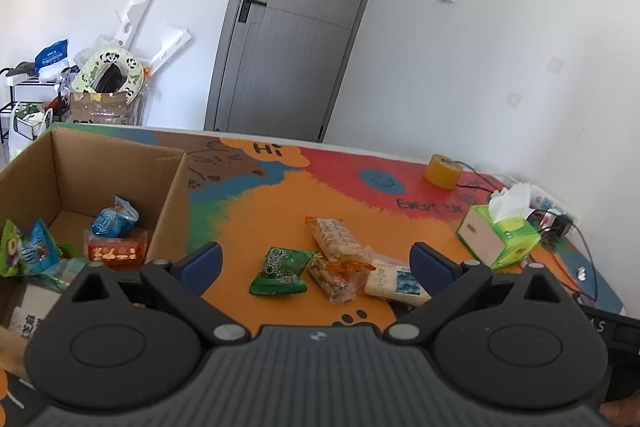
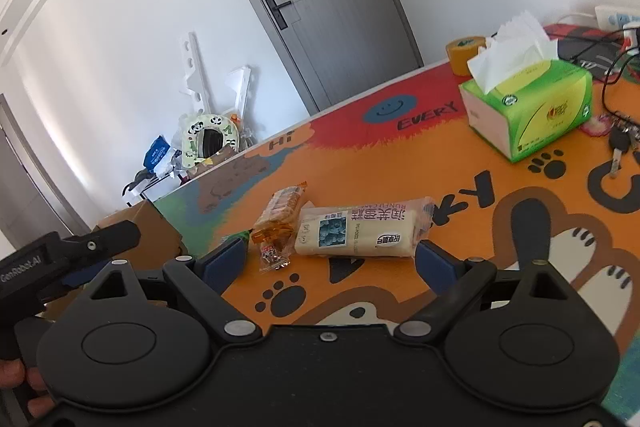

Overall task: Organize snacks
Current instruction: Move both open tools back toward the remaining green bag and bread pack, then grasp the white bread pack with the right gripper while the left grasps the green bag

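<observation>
A cardboard box stands at the left and holds several snack packets, among them a blue one and an orange one. On the colourful mat lie a green packet, two orange cracker packets and a white cake bar. My left gripper is open and empty, just in front of these. My right gripper is open and empty, right before the white cake bar; an orange cracker packet lies to its left. The left gripper's body shows at the left of the right wrist view.
A green tissue box and a yellow tape roll stand at the far right of the mat. Cables, a power strip and keys lie at the right edge. A grey door and clutter are behind the table.
</observation>
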{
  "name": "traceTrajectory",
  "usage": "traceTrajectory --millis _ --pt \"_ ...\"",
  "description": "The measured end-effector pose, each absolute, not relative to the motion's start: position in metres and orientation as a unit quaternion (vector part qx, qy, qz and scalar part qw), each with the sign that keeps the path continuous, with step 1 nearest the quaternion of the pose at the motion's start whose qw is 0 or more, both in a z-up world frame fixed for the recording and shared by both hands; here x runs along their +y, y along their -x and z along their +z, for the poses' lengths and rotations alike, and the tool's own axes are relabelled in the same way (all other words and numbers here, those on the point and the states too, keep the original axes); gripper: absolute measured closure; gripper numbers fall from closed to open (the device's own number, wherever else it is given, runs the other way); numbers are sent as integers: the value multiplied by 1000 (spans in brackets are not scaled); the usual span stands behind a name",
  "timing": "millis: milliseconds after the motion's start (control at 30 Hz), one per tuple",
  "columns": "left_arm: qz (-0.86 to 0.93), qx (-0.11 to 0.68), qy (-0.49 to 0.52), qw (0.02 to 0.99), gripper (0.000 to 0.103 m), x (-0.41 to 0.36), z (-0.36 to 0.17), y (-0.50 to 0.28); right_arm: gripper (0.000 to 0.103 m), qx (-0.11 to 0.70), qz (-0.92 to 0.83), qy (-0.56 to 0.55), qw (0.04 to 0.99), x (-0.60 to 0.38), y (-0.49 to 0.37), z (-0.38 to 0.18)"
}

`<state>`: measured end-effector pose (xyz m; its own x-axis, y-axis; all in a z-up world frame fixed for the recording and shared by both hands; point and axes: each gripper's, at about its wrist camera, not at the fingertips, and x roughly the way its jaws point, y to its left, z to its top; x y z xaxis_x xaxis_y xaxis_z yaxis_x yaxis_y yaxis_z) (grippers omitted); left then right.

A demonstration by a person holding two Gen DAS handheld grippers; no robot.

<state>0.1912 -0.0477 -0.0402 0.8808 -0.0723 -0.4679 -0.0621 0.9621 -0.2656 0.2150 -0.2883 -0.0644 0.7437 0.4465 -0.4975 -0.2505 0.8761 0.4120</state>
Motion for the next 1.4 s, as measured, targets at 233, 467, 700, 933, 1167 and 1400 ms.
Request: traceTrajectory --millis 233,467,700,933,1167,1400 --pt "-14 274 136 952 5 -54 -55 -217 11 318 182 -153 918 -288 -235 -78" --pt "9 285 129 950 13 -55 -69 -243 11 311 197 -148 918 -284 -259 -74" --pt "34 305 128 943 20 -52 -86 -264 11 321 205 -144 913 -270 -288 -80" --pt "53 312 133 939 24 -48 -97 -280 11 328 218 -141 908 -258 -306 -85" --pt "47 335 142 930 57 -47 -111 -283 11 359 216 -126 899 -257 -299 -97" --pt "29 331 147 932 69 -52 -110 -266 23 369 215 -100 899 -259 -270 -104"
